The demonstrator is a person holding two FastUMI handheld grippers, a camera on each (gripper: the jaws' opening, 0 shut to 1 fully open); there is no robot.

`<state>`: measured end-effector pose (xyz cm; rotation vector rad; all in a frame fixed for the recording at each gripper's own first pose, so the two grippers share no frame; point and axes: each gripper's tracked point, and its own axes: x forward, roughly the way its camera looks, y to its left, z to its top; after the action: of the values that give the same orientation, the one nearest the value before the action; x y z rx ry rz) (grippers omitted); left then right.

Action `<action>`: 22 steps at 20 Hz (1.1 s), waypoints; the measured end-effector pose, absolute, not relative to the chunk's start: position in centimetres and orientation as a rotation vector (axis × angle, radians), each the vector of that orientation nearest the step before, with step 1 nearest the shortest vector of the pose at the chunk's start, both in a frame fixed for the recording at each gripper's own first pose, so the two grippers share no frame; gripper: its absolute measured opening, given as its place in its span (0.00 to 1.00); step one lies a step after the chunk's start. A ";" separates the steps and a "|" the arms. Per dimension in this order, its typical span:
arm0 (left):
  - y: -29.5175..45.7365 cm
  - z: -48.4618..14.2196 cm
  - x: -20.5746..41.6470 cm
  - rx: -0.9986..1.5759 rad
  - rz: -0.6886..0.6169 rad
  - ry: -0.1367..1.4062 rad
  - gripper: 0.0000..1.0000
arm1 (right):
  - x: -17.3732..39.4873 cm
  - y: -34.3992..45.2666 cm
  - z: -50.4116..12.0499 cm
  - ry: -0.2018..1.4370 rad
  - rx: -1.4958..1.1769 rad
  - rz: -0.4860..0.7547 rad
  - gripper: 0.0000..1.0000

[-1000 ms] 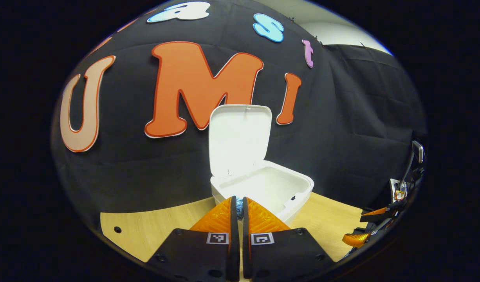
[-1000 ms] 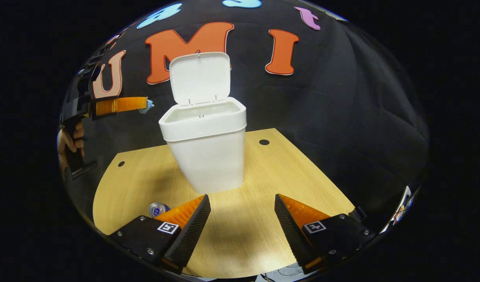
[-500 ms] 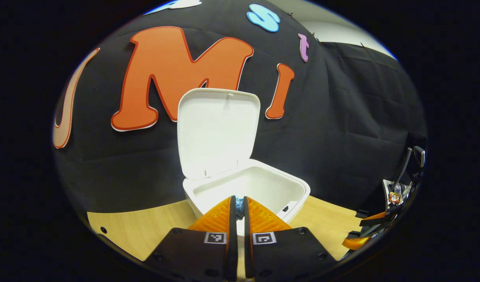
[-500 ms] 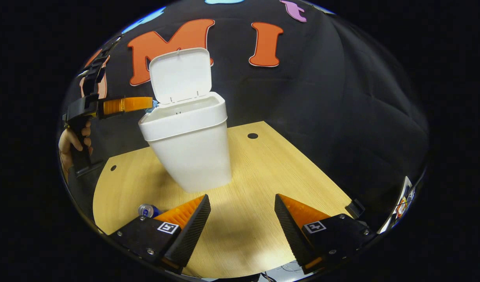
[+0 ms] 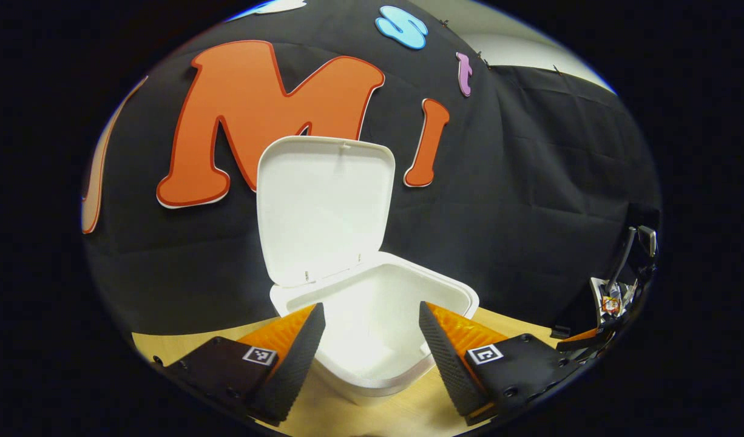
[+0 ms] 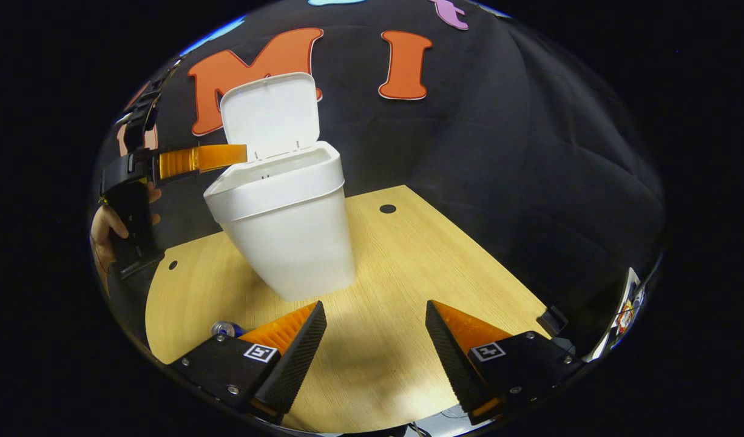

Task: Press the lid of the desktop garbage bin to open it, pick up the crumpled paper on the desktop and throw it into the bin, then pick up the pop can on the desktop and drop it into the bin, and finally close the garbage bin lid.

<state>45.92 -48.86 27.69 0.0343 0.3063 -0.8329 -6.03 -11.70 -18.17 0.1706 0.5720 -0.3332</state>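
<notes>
Left gripper [image 5: 372,331] spread wide, nothing between the fingers, held above the near rim of the garbage bin [image 5: 372,340]; also seen side-on in the right gripper view [image 6: 238,155], level with the bin's rim at its left, gripped by a hand [image 6: 108,237] at the far left edge. Right gripper [image 6: 375,331] likewise released, hovering low over bare tabletop in front of the bin, well apart from its wall.

Edges and room: wooden table [image 6: 420,255] with a curved near edge and straight sides running back to the black cloth wall; open wood to the right of the bin and in front of it. Bin toward the back left of the table, close to the cloth. Small round holes in the top (one behind-right of the bin [image 6: 387,209], one at left [image 6: 173,265]).

Bin: white plastic, tapering downward, rounded corners, thick collar at the rim. Lid [image 5: 323,209] swung up and standing nearly upright on the rear hinge, inner face toward both cameras. Interior bright white; crumpled paper not made out inside (glare).

Pop can [image 6: 225,329] lying on the table near the front left edge, just beside the right gripper's left finger, partly hidden by it; silver end showing.
</notes>
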 end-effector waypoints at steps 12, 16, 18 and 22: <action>-40.9 29.7 46.6 0.028 -0.653 0.249 0.98 | -5.3 -10.1 -17.7 0.552 0.152 -0.264 1.00; -35.9 30.1 46.3 0.016 -0.556 0.239 0.98 | -4.9 -8.4 -17.7 0.551 0.128 -0.197 1.00; -33.5 30.0 46.3 0.011 -0.509 0.236 0.98 | -4.6 -7.1 -17.6 0.556 0.115 -0.150 1.00; -27.6 29.5 46.0 -0.007 -0.396 0.249 0.98 | -3.9 -4.6 -17.4 0.552 0.093 -0.054 1.00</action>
<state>46.05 -27.63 29.47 -0.0073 0.2491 -0.3958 -3.91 -4.57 -17.36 0.0926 0.5519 -0.0538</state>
